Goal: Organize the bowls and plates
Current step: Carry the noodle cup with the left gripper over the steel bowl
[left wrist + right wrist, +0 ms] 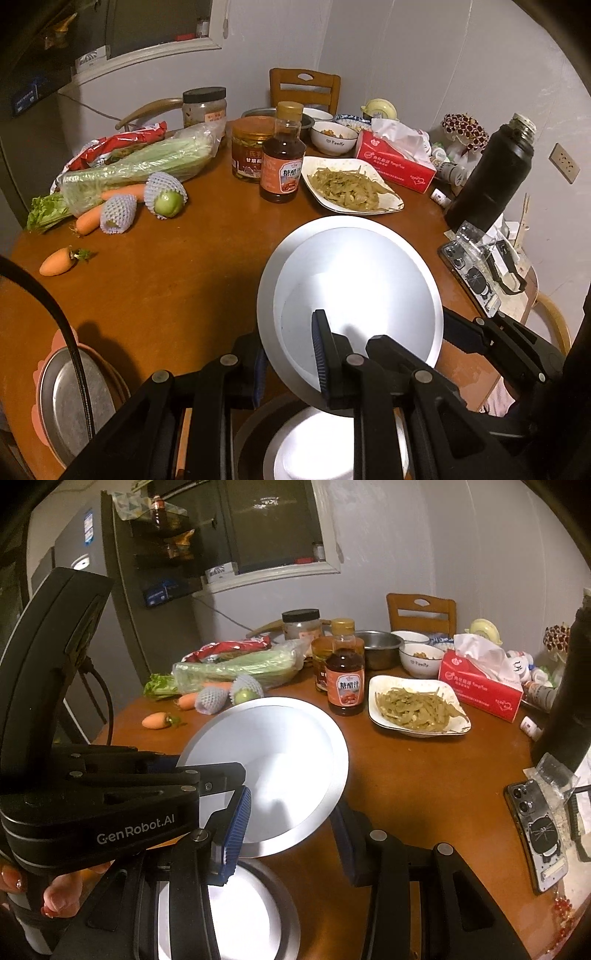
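1. Here, our left gripper (291, 363) pinches the near rim of a tilted white plate (354, 280), lifted off the table (166, 288).
2. Our right gripper (288, 830) straddles its other edge, jaws part-spread; contact unclear.
3. Below the jaws waits another plate (251, 904); bowls (419, 661) beyond remain unsorted.

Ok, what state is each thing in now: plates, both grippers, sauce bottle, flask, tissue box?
White round plate: lifted, tilted, empty.
Left gripper: shut on that plate's rim.
Right gripper: plate's rim between its fingers, grip unclear.
Second white plate: flat on the wooden table, empty.
Brown sauce bottle: upright, capped.
Black metal flask: upright, cap off.
Red tissue box: open, tissue sticking out.
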